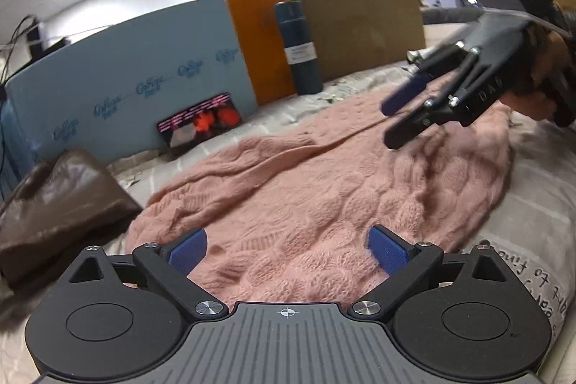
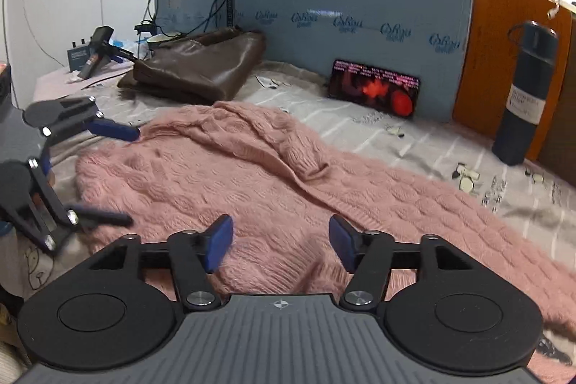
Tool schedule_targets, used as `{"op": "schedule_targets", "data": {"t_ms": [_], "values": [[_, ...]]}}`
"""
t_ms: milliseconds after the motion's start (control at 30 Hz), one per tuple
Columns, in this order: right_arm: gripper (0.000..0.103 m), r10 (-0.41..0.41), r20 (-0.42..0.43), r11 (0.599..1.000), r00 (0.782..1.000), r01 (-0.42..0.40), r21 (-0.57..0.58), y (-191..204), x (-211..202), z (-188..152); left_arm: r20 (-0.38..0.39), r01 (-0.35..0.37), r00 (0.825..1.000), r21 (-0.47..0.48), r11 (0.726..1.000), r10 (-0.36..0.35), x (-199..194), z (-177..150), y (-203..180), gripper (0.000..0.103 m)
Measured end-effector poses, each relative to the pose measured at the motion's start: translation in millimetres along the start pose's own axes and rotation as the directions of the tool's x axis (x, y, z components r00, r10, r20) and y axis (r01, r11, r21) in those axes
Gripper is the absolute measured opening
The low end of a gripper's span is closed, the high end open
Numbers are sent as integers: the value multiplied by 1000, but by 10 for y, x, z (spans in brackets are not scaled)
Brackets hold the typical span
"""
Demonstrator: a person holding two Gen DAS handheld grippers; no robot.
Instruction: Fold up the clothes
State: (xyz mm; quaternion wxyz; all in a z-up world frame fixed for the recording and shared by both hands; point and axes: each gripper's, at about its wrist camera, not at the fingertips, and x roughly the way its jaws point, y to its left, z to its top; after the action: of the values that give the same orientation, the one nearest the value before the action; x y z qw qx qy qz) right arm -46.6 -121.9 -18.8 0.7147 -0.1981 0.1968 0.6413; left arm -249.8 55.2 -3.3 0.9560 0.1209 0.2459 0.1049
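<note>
A pink knitted sweater lies spread out and rumpled on the grey striped bed sheet. My left gripper hovers open just above the sweater's near edge, with nothing between its blue pads. My right gripper is open too, over the middle of the sweater, empty. In the left wrist view the right gripper shows at the upper right, held by a hand, above the sweater's far end. In the right wrist view the left gripper appears at the left edge, its jaws wide apart.
A folded brown leather garment lies at the sheet's left. A dark blue flask and a glowing phone screen stand against blue and orange boards at the back. A cluttered desk lies beyond.
</note>
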Motion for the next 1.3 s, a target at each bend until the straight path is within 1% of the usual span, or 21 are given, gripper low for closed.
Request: {"op": "schedule_targets", "data": {"t_ms": [33, 133, 200, 233, 300, 367, 400, 467, 500, 567, 633, 667, 700, 767, 833, 933, 1000, 1100, 1133, 1200, 1300], "values": [[66, -7, -6, 1000, 1000, 7, -15, 13, 11, 7, 10, -2, 1000, 9, 1000, 2, -19, 9, -4, 98], [67, -66, -52, 994, 996, 61, -94, 69, 92, -19, 48, 10, 999, -6, 1000, -9, -120, 32, 52, 98], [68, -97, -79, 988, 992, 86, -127, 82, 159, -66, 39, 38, 999, -7, 999, -37, -135, 29, 60, 98], [68, -95, -80, 989, 992, 85, -123, 70, 174, -85, 21, 38, 999, 9, 999, -38, -120, 14, 41, 98], [68, -86, -61, 992, 994, 80, -100, 34, 153, -94, -2, 17, 1000, 52, 998, -16, -87, 1, -6, 98], [69, -94, -16, 993, 995, 93, -78, 12, 61, -90, 18, 21, 1000, 53, 998, -22, -153, 15, 20, 98], [71, -101, 14, 992, 995, 102, -70, 3, -18, -93, 36, 29, 999, 40, 999, -31, -201, 25, 62, 98], [88, -119, 83, 990, 989, 125, -67, -14, -216, -120, 74, 67, 995, 15, 998, -68, -325, 36, 147, 98], [90, -123, 106, 989, 987, 130, -69, -27, -313, -142, 84, 106, 991, 9, 994, -106, -389, 40, 185, 98], [100, -113, 115, 989, 987, 123, -80, -61, -488, -201, 84, 190, 978, 7, 982, -190, -495, 40, 223, 98], [102, -103, 115, 990, 988, 113, -89, -97, -654, -262, 59, 254, 965, 22, 967, -255, -550, 37, 208, 98], [103, -95, 94, 991, 991, 104, -88, -114, -713, -299, 27, 265, 964, 48, 963, -266, -541, 31, 166, 98], [103, -91, 72, 991, 993, 97, -93, -121, -762, -339, -13, 260, 966, 82, 962, -259, -521, 16, 105, 98], [103, -94, 26, 988, 995, 96, -122, -109, -846, -429, -89, 221, 974, 157, 962, -209, -454, -20, -14, 98], [103, -128, -15, 978, 992, 124, -169, -69, -906, -509, -132, 181, 979, 227, 957, -154, -401, -56, -96, 98], [103, -190, -69, 959, 979, 170, -225, -38, -957, -598, -127, 166, 982, 258, 952, -137, -387, -60, -102, 98], [103, -232, -106, 945, 967, 198, -262, -31, -954, -657, -119, 149, 986, 278, 949, -120, -358, -56, -113, 98], [103, -266, -134, 931, 955, 218, -291, -49, -884, -712, -93, 128, 990, 296, 947, -105, -282, -44, -142, 98], [103, -266, -135, 931, 955, 218, -292, -55, -850, -719, -80, 116, 992, 308, 944, -95, -256, -41, -162, 98], [103, -245, -121, 938, 962, 203, -281, -63, -774, -706, -52, 87, 996, 337, 938, -73, -201, -32, -208, 98], [103, -224, -82, 947, 971, 197, -253, -75, -711, -651, -11, 44, 999, 398, 916, -43, -133, -23, -258, 99]]}}
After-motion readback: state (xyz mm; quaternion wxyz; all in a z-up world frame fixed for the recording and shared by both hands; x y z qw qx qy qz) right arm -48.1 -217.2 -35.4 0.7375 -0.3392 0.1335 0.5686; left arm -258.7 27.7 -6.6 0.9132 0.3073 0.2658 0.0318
